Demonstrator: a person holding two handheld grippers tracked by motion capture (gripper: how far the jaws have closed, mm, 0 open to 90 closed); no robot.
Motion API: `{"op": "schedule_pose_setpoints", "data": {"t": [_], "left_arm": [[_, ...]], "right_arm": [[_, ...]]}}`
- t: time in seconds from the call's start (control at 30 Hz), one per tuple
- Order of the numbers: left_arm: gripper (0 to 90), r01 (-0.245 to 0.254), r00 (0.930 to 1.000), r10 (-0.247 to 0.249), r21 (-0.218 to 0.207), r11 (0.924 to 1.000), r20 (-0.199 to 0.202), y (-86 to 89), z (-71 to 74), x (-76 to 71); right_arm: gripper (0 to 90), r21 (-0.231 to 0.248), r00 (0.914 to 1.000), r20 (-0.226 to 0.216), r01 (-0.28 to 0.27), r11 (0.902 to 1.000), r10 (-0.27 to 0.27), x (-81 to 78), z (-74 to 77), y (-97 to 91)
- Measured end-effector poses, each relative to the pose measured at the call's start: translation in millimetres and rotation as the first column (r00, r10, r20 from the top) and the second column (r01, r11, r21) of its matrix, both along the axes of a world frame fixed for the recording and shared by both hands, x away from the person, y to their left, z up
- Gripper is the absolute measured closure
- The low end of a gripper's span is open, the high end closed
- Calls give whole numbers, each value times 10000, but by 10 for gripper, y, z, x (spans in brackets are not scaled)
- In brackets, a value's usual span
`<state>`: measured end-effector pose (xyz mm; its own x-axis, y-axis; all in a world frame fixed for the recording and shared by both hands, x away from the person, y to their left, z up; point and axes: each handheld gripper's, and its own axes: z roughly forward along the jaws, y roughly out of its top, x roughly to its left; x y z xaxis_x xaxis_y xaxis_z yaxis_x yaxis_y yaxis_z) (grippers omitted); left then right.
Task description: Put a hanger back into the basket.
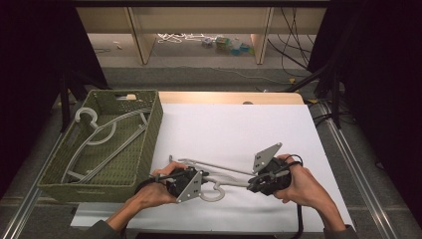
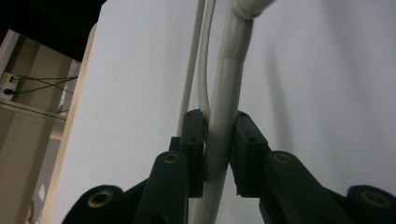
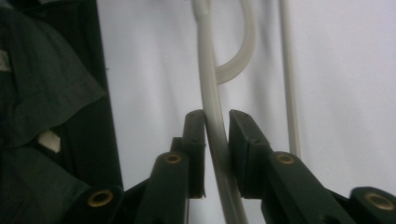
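Low in the middle of the high view, a pale grey plastic clothes hanger (image 1: 219,179) lies on the white table top (image 1: 239,129), stretched between the two hands. The left gripper (image 1: 191,183) pinches one arm of the hanger: in the left gripper view its black pads (image 2: 196,140) press on the thick pale bar (image 2: 223,116) from both sides, with thinner bars running on toward the top of the frame. The right gripper (image 1: 255,183) sits at the hanger's other end; in the right gripper view the bar (image 3: 212,116) runs up between the jaws, touching the left pad (image 3: 195,140), with a thin gap at the right pad. The hook (image 3: 238,60) curves at the upper middle. At the left of the high view, a green woven basket (image 1: 149,134) holds more pale hangers (image 1: 99,137).
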<state>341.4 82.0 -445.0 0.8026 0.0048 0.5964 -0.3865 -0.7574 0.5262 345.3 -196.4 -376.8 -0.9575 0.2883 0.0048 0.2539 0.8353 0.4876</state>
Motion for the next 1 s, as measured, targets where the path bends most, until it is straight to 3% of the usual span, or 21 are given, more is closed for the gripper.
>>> {"op": "schedule_pose_setpoints", "data": {"t": [0.03,0.07,0.2,0.23,0.33,0.37,0.4,0.47,0.5,0.53,0.6,0.63,0.67,0.73,0.8,0.83,0.87,1.0], "left_arm": [[781,230,9994,-233,117,9997,247,-14,14,7],[788,164,9995,-167,96,9998,281,-16,20,0],[796,-66,10000,65,49,10000,46,-16,57,2],[795,-199,9998,200,174,9996,-34,-8,62,2],[795,-628,9974,628,8,9980,-352,-10,72,12],[795,-711,9963,704,-129,9974,-483,-13,73,16],[795,-798,9955,797,8,9968,-506,-1,96,30],[795,-1114,9908,1103,-100,9937,-790,20,111,37],[795,-1230,9887,1213,-152,9923,-876,28,122,45],[795,-1337,9868,1311,-210,9908,-953,37,133,52],[795,-1498,9825,1449,-342,9881,-1168,50,150,64],[795,-1597,9793,1520,-490,9859,-1340,59,160,75],[795,-1688,9773,1605,-509,9843,-1385,66,172,80],[794,-1933,9692,1783,-764,9781,-1699,86,195,99],[795,-2201,9591,1993,-870,9716,-2008,111,227,117],[795,-2354,9545,2131,-883,9679,-2088,124,249,125],[794,-2490,9508,2265,-863,9647,-2112,127,259,126],[794,-3124,9270,2850,-816,9464,-2437,125,306,131]], "right_arm": [[673,28,9996,-22,267,9996,-267,11,-6,1],[624,71,9985,60,548,9985,-548,18,-9,4],[459,738,9853,210,1673,9831,-1693,59,26,-5],[421,990,9759,210,2143,9717,-2173,63,39,-19],[336,1421,9564,362,2820,9488,-2897,60,74,-58],[320,1850,9479,628,2963,9370,-3122,70,74,-71],[290,1824,9430,546,3137,9318,-3282,64,95,-85],[264,2288,9202,844,3555,9062,-3823,55,102,-100],[264,2199,9168,645,3721,9018,-3940,41,127,-111],[260,2293,9151,781,3696,9005,-3955,36,129,-122],[248,2546,9033,826,3892,8853,-4209,0,143,-136],[239,2674,8969,945,3952,8788,-4321,-16,147,-146],[235,2806,8828,775,4267,8598,-4634,-54,160,-151],[219,3098,8695,1047,4327,8466,-4827,-88,156,-166],[224,3571,8478,1031,4565,8149,-5201,-139,160,-179],[224,3703,8451,1044,4563,8091,-5244,-148,162,-186],[221,4023,8358,1114,4567,7935,-5376,-162,169,-194],[191,4536,8217,1289,4490,7698,-5552,-211,193,-196]]}}
